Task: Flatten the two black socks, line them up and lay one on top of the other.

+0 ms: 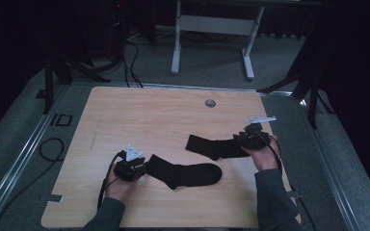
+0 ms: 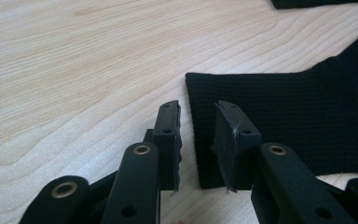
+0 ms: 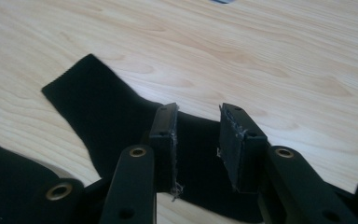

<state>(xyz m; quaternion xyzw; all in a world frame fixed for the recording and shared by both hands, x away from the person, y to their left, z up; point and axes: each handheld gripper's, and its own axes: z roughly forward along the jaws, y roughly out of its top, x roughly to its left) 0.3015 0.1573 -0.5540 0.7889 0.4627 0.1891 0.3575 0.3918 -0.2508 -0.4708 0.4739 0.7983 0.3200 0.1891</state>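
Two black socks lie flat on the wooden table (image 1: 125, 110). The near sock (image 1: 188, 173) lies left of centre, and my left gripper (image 1: 142, 166) sits at its left end. In the left gripper view this sock (image 2: 284, 116) has its cuff edge running between the jaws of my left gripper (image 2: 196, 109), which stand open a little. The far sock (image 1: 212, 147) lies to the right, with my right gripper (image 1: 243, 140) at its right end. In the right gripper view my right gripper (image 3: 198, 112) is open low over that sock (image 3: 102, 107).
A round grey grommet (image 1: 210, 102) sits near the table's far edge. A white desk frame (image 1: 212, 29) stands on the floor beyond the table. Cables (image 1: 53, 149) lie on the floor at the left. A corner of the near sock (image 3: 9, 172) shows in the right gripper view.
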